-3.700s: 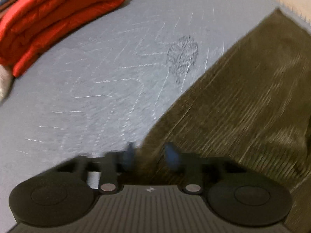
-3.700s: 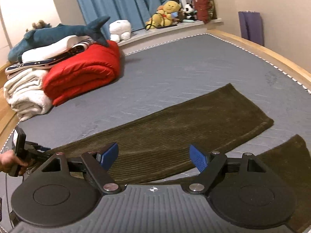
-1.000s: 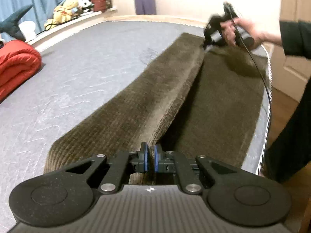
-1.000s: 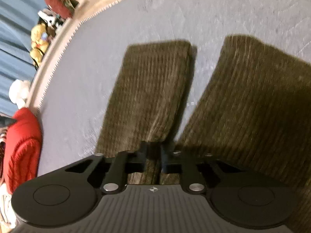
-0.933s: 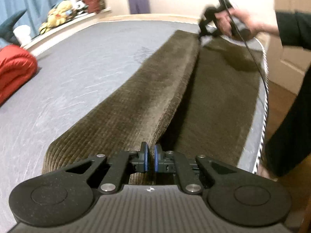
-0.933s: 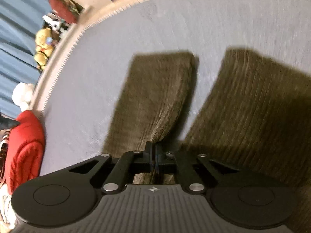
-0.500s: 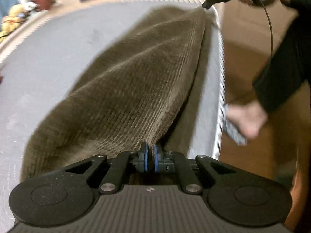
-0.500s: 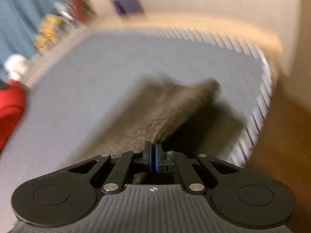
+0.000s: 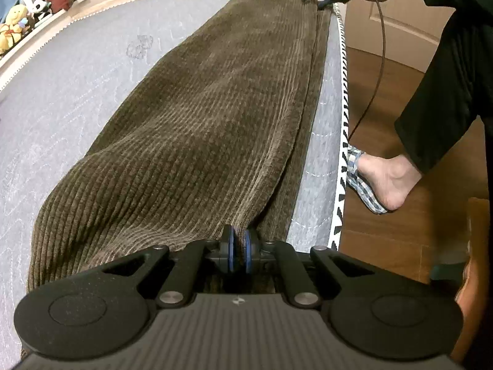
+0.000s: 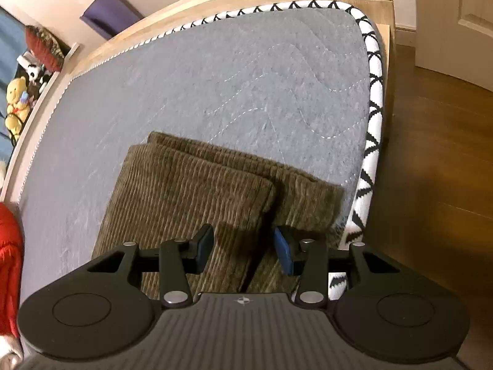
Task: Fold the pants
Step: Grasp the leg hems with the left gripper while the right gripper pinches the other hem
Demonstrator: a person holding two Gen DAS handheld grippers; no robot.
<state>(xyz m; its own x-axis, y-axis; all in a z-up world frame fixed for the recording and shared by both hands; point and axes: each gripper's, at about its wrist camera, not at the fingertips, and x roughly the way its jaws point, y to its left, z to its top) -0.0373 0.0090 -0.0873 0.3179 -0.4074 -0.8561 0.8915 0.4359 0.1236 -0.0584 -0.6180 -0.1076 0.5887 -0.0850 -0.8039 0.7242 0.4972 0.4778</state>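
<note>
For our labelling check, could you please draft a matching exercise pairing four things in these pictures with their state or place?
Things:
1. left gripper
2. right gripper
3. pants
4. yellow plush toy

States or places:
A. on the ledge beyond the mattress
B. jaws opening, pads off the fabric
C. one leg laid over the other
D. shut on the fabric

Pairs: 1-D, 2-B, 3-C, 4-A
</note>
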